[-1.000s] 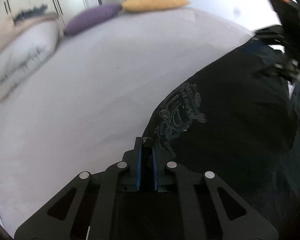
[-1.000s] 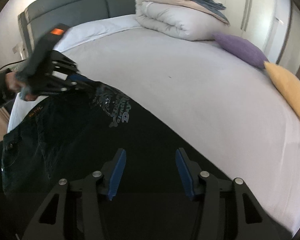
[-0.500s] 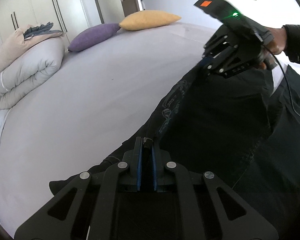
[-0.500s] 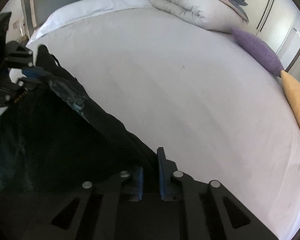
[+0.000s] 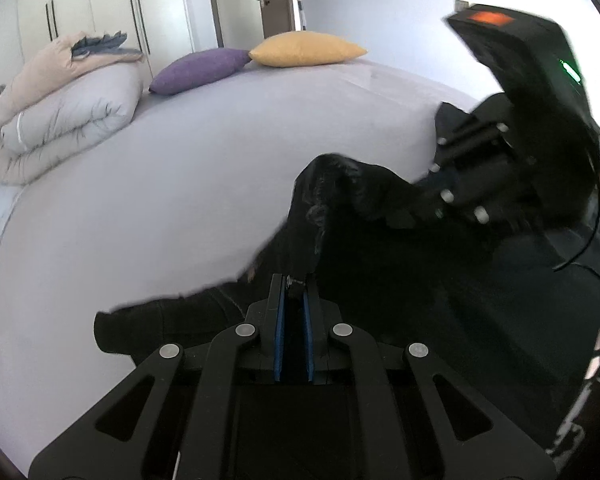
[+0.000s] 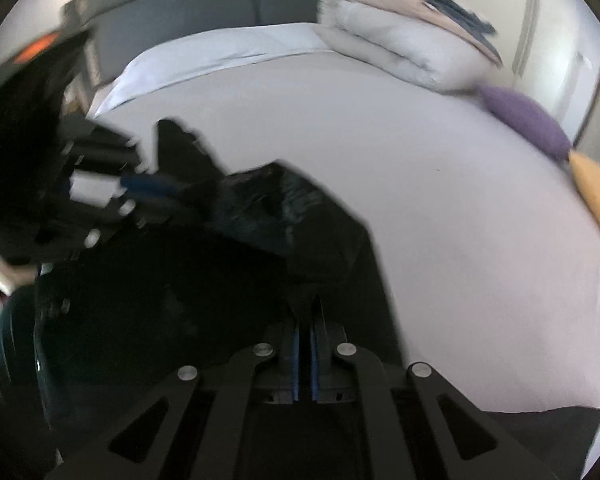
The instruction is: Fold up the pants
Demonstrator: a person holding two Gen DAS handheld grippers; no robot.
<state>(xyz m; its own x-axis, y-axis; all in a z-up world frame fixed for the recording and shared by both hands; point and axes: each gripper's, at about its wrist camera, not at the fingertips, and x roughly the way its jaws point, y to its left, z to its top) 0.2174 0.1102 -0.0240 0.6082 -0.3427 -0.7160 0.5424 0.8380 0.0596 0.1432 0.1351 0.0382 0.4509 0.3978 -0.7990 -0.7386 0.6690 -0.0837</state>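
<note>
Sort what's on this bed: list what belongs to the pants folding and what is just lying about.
In the job:
- black pants
- left gripper, shut on the pants' fabric
- right gripper, jaws just closed on the pants
- bed, the work surface

Lying about:
- folded duvet
- purple cushion
- yellow cushion

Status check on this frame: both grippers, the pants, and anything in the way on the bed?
Left gripper shut on pants. Right gripper shut on pants, jaws just closed. Dark fabric bunched and lifted between them. Duvet and two cushions at far side of bed, clear of the work.
</note>
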